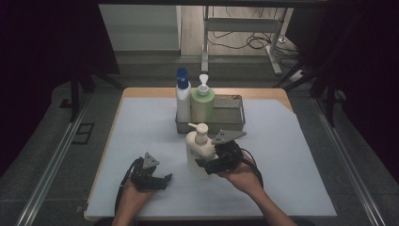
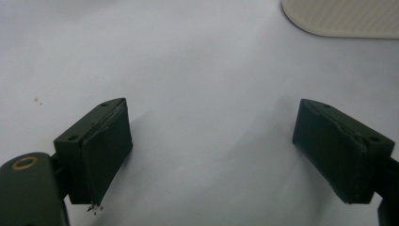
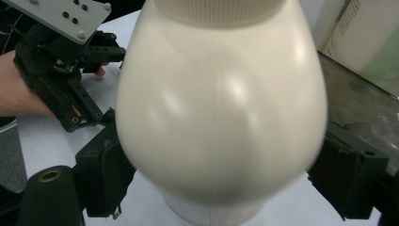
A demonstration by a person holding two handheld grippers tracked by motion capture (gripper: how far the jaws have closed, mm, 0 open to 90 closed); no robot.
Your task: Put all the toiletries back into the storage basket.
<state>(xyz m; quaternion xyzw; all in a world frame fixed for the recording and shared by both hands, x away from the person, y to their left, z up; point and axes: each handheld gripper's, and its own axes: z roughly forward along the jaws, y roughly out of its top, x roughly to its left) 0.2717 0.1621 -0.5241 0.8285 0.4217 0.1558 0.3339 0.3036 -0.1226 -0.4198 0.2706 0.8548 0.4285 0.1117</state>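
A cream pump bottle (image 1: 197, 149) stands on the white mat in front of the metal tray. My right gripper (image 1: 207, 165) reaches it from the right, low on its body. In the right gripper view the bottle (image 3: 221, 108) is blurred and sits between both black pads (image 3: 106, 176), which touch its sides. My left gripper (image 1: 162, 181) rests on the mat to the bottle's left. Its jaws stand wide apart in the left gripper view (image 2: 214, 150), with bare mat between them and a cream ribbed edge (image 2: 343, 19) at the top right.
A metal tray (image 1: 235, 126) stands behind the cream bottle. It holds a white bottle with a blue cap (image 1: 182, 96) and a green pump bottle (image 1: 203, 104) in its left end. The white mat (image 1: 291, 160) extends to the right.
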